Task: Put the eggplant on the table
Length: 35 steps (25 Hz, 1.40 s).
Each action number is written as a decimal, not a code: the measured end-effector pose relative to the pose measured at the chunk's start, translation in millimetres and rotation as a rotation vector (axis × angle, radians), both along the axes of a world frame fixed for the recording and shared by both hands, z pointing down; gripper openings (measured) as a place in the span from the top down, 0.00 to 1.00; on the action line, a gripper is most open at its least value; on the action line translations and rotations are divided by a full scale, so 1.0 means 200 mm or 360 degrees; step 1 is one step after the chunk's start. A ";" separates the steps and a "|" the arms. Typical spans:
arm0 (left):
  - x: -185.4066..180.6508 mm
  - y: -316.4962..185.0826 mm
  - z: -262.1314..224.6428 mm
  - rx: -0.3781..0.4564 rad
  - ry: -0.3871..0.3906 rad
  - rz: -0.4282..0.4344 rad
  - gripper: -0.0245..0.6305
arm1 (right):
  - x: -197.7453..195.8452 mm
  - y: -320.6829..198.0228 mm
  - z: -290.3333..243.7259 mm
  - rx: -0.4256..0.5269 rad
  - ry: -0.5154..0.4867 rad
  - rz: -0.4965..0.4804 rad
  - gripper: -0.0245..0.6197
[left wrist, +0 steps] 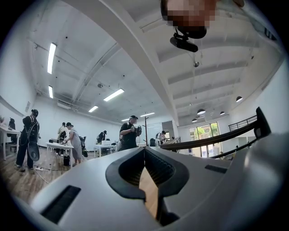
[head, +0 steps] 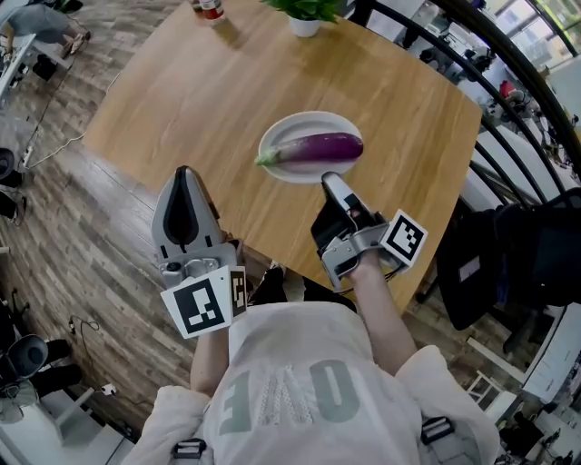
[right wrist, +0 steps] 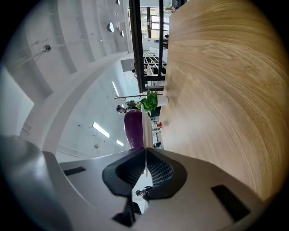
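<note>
A purple eggplant (head: 318,147) with a green stem lies on a white oval plate (head: 275,134) near the front of the wooden table (head: 200,91). My right gripper (head: 329,179) is shut and empty, its tip just short of the plate's near rim. In the right gripper view, which is rolled on its side, the eggplant (right wrist: 133,128) shows straight beyond the shut right gripper (right wrist: 145,150). My left gripper (head: 184,173) hangs at the table's near edge, left of the plate, shut with nothing in it. The left gripper view has the shut left gripper (left wrist: 144,150) pointing out into the room.
A potted plant (head: 306,14) and a bottle (head: 209,8) stand at the table's far edge. A dark railing (head: 508,73) curves past the right side, with a dark chair (head: 508,259) below it. Several people stand at tables (left wrist: 58,145) far across the room.
</note>
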<state>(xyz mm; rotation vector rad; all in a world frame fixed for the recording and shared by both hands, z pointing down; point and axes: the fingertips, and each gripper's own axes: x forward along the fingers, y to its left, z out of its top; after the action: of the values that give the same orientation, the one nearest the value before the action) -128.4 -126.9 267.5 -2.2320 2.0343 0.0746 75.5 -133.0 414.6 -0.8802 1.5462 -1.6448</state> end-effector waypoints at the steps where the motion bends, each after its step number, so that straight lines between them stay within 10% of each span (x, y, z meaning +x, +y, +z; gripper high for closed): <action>1: -0.01 0.00 0.00 0.0000 -0.0004 0.0002 0.95 | -0.01 -0.01 0.02 -0.0004 0.0004 -0.0002 0.92; 35: -0.20 -0.01 0.37 -0.0284 -0.0114 -0.0079 0.95 | -0.18 -0.21 0.89 -0.0370 0.0035 0.0008 0.92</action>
<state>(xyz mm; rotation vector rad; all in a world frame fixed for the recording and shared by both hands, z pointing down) -168.8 -129.5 340.5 -2.2458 2.1334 -0.1961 39.0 -175.3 593.3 -1.0249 1.3843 -1.8426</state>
